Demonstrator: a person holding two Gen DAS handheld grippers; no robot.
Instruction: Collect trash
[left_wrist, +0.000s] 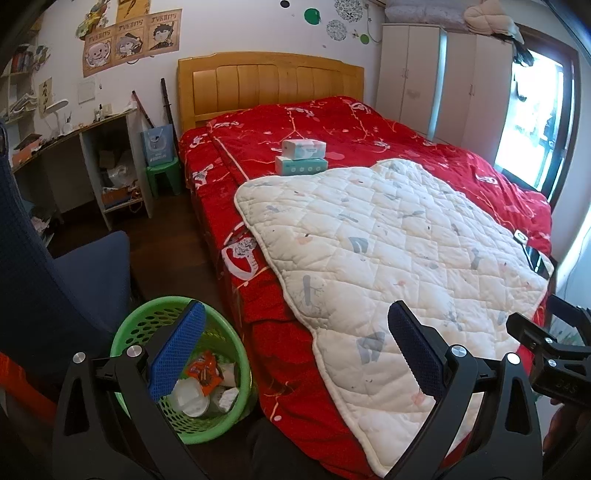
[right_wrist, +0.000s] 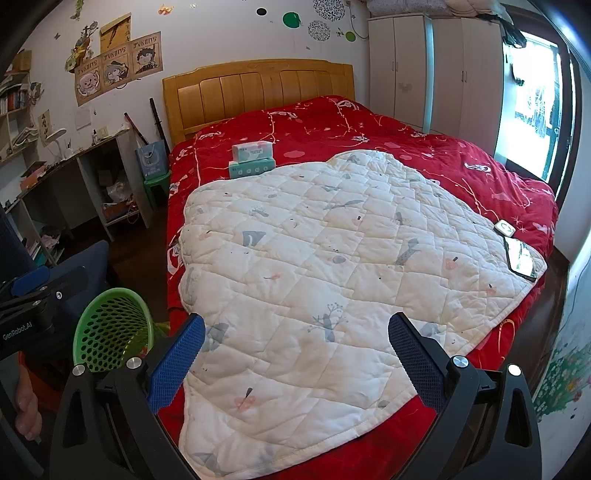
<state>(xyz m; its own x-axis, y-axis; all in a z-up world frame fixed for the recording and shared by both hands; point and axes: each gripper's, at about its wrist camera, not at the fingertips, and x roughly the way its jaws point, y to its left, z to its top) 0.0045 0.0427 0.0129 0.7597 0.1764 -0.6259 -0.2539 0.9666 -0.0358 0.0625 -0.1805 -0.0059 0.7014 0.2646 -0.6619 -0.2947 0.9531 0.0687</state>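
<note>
A green perforated trash basket stands on the dark floor beside the bed, at lower left in the left wrist view; it also shows in the right wrist view. It holds an orange wrapper, white cups and crumpled paper. My left gripper is open and empty, its left finger over the basket and its right over the white quilt. My right gripper is open and empty above the quilt. The right gripper's body shows at the right edge of the left wrist view.
The red bedspread carries two stacked tissue boxes, a phone and a small white device. A blue chair stands left of the basket. A desk with shelves, a green stool and a wardrobe line the walls.
</note>
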